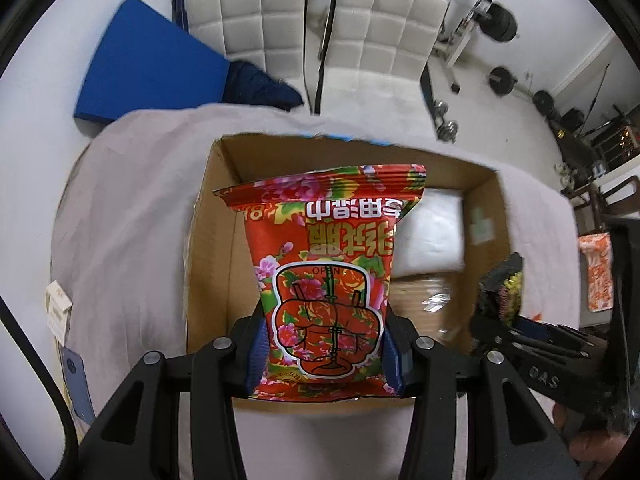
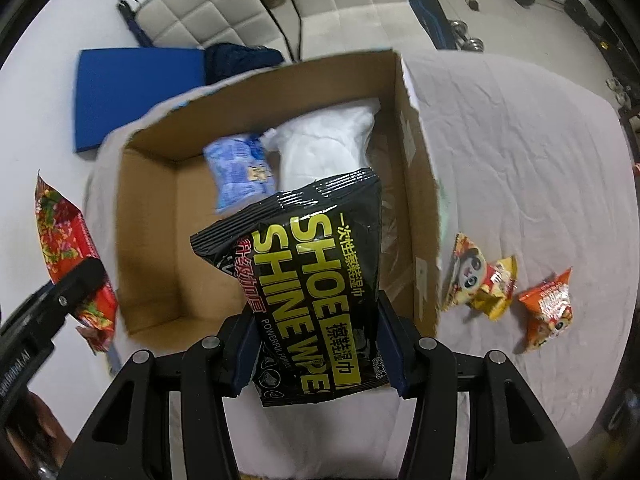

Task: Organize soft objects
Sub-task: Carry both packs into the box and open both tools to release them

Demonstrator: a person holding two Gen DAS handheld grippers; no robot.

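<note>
1. My left gripper (image 1: 324, 344) has its jaws closed on the lower end of the red floral packet (image 1: 324, 272), which is held above the cardboard box (image 1: 212, 240) at about 12 o'clock from the jaws.
2. My right gripper (image 2: 318, 344) has its jaws clamped across the bottom of the black shoe-wipe packet (image 2: 316, 288), which leans toward 11 o'clock over the near right part of the same box.
3. Inside the box I see a white soft pack (image 2: 328, 144) at 12 o'clock and a blue pack (image 2: 240, 168) just beside it at 11 o'clock, the two apparently touching.
4. Three small snack bags (image 2: 508, 292) lie on the cloth-covered bench (image 2: 520, 152), outside the box wall at 3 o'clock in the right view.
5. Both held packets look light, pliable and glossy, so I judge they could slide or buckle. Gripping across the full width near a sealed end, as now, seems safest.
6. The open floor at the box's 9 o'clock side looks like the room for the red packet. The black one would suit the space in front of the white pack.
</note>
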